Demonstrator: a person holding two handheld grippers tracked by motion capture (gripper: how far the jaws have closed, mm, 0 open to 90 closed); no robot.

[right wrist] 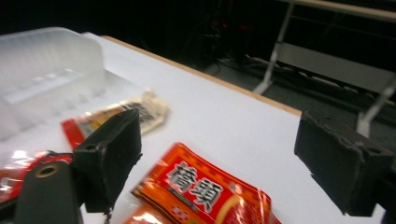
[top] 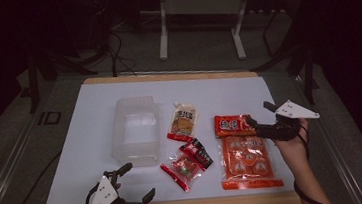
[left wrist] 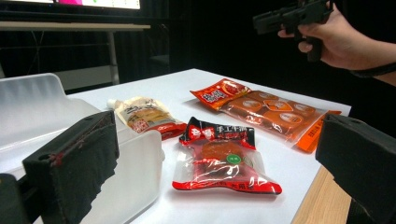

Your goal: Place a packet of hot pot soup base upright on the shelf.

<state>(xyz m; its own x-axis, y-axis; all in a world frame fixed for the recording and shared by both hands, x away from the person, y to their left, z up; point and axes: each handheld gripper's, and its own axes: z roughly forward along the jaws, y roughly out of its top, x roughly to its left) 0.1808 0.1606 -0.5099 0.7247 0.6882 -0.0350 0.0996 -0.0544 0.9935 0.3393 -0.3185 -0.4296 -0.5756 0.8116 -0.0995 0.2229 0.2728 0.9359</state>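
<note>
Orange snack packet (top: pixel 232 125) right of centre in the high view, bare white table (top: pixel 97 140) behind; right gripper (top: pixel 252 123) (jaws wide, nothing held) hovering over its right end, hand level; left gripper (top: pixel 137 182) open, empty, lower left

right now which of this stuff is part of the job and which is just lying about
In the job:
- right gripper, jaws open over the small orange packet
- clear plastic bin, the likely container

Lying about for now:
- large orange pack
- beige pouch
- red packets
- left gripper, open, idle at the near table edge
</note>
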